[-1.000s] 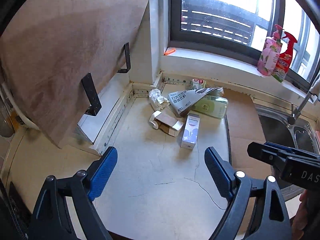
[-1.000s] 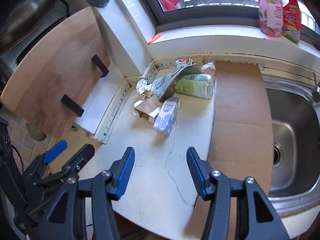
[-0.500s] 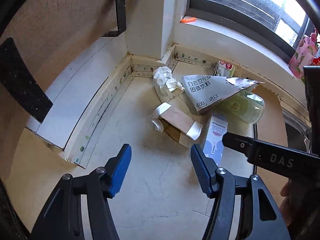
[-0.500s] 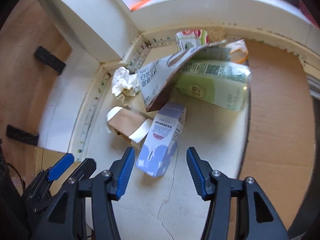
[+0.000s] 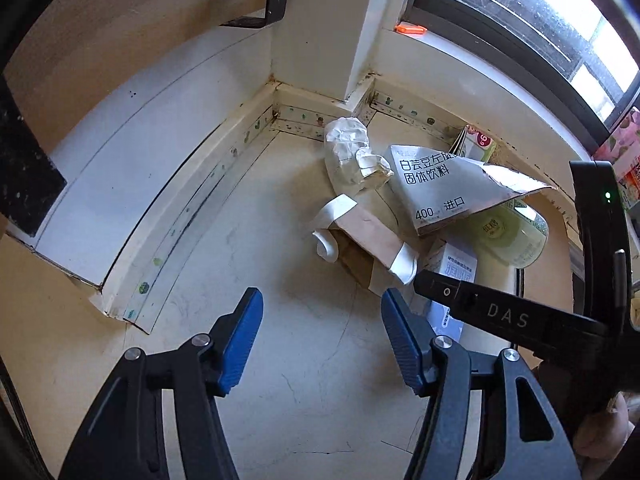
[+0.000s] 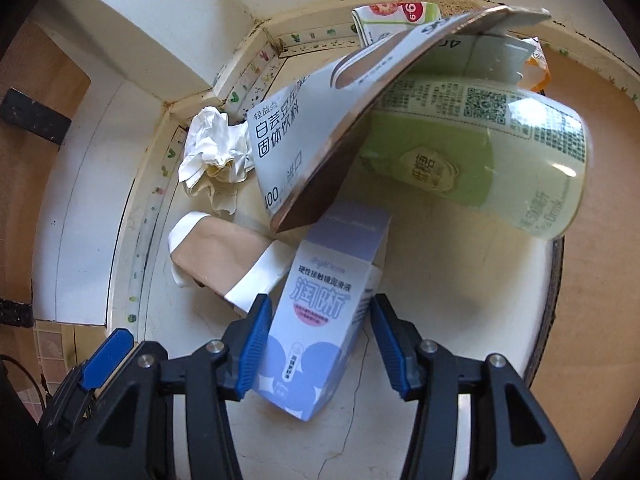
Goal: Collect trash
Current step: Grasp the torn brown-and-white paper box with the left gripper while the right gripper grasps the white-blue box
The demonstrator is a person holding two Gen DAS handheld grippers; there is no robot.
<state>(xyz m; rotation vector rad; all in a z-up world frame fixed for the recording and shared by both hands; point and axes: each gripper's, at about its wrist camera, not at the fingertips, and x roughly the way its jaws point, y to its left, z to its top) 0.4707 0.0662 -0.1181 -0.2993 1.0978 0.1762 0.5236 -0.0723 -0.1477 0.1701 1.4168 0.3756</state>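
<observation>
— So, where is the trash?
— The lilac box (image 6: 320,320) lies on the counter (image 6: 460,280) between the pads of the right gripper (image 6: 318,350), whose jaws have just been closing but stand apart. At eleven o'clock of it lies a brown packet (image 6: 216,264).
— And the left gripper (image 5: 322,344)?
— Apart, over bare counter.

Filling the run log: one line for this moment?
right gripper: jaws closing around purple box, pads not pressing | left gripper: open, empty
</observation>
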